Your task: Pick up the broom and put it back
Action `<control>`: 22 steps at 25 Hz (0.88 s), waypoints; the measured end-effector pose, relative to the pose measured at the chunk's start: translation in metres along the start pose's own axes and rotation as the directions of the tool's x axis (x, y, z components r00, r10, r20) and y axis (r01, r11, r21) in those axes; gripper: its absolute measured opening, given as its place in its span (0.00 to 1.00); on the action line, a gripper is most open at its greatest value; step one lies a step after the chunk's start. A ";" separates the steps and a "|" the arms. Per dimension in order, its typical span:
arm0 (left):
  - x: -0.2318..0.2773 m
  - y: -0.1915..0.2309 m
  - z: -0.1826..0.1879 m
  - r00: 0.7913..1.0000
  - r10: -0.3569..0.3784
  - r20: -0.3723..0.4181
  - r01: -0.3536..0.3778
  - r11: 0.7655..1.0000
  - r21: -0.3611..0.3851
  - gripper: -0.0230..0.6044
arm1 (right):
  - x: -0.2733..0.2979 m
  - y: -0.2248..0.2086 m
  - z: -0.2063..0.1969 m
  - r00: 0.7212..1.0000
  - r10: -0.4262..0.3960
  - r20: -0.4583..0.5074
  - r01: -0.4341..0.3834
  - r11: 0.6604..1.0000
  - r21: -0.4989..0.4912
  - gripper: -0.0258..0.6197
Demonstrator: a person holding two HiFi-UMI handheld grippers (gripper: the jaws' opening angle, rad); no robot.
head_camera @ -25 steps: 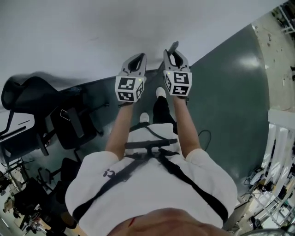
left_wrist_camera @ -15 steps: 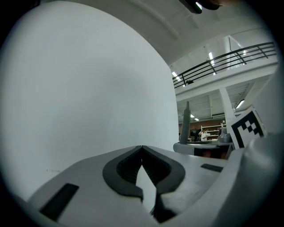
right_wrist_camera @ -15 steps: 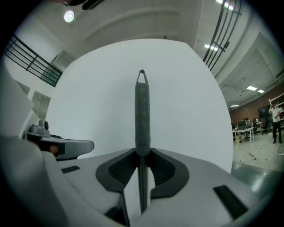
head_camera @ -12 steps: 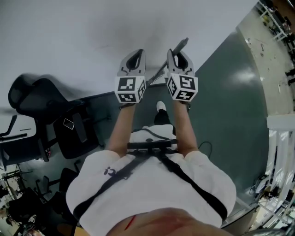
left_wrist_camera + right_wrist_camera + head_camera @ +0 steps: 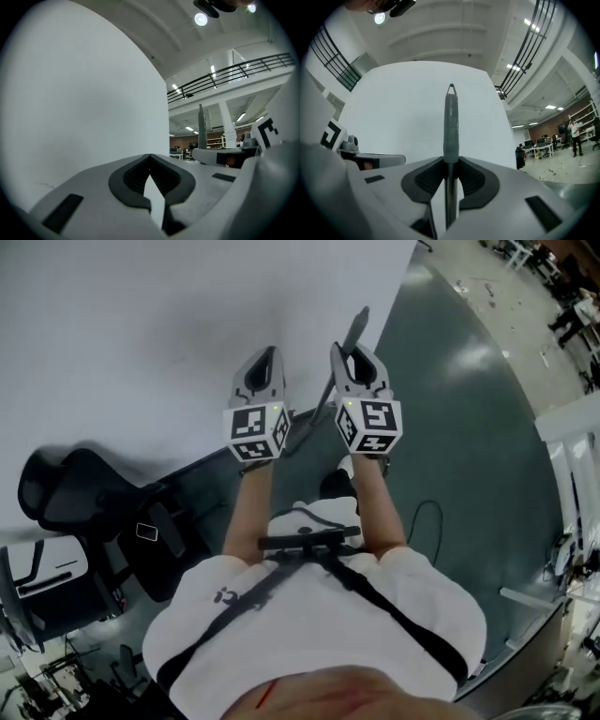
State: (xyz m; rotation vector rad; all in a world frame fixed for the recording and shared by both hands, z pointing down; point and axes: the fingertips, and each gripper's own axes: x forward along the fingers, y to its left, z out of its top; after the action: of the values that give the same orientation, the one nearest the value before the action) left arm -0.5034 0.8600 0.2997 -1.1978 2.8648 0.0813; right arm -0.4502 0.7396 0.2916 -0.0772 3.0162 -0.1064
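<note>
The big white wall (image 5: pixel 141 324) fills ten o'clock. The green floor (image 5: pixel 469 427) lies at three, and black chairs (image 5: pixel 66 493) sit at eight. My right claw (image 5: pixel 352 357) is clamped on the broom (image 5: pixel 359 324). Its thin grey stick pokes up toward twelve, near the wall. My left claw (image 5: pixel 265 357) is pressed together with nothing in it. I think the picking up is done and the putting back is left. I see no words, only black-and-white squares on the cubes (image 5: pixel 255 432).

Only the handle of the broom (image 5: pixel 360 322) shows; its lower end disappears behind the right gripper (image 5: pixel 354 352) and the person's arm (image 5: pixel 380 512).
</note>
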 end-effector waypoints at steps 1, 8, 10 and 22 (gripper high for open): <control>0.005 -0.016 0.000 0.999 -0.037 -0.003 0.037 0.999 -0.002 0.06 | -0.011 -0.013 0.004 1.000 -0.030 0.005 0.030 1.000 -0.003 0.19; 0.057 -0.134 0.008 0.964 -0.265 -0.015 0.265 0.964 -0.018 0.05 | -0.071 -0.106 0.041 0.976 -0.210 0.055 0.211 0.977 -0.029 0.19; 0.082 -0.176 0.028 0.930 -0.368 0.001 0.368 0.930 -0.019 0.05 | -0.087 -0.136 0.068 0.950 -0.300 0.082 0.304 0.951 -0.047 0.19; 0.105 -0.482 0.046 0.759 -0.651 0.023 0.651 0.757 -0.060 0.05 | -0.282 -0.336 0.155 0.790 -0.586 0.178 0.608 0.787 -0.107 0.19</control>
State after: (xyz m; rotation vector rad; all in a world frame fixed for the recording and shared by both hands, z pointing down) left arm -0.2335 0.4504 0.2320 -2.1250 2.2718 0.1496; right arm -0.1353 0.4103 0.1964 -1.0191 2.7316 0.0836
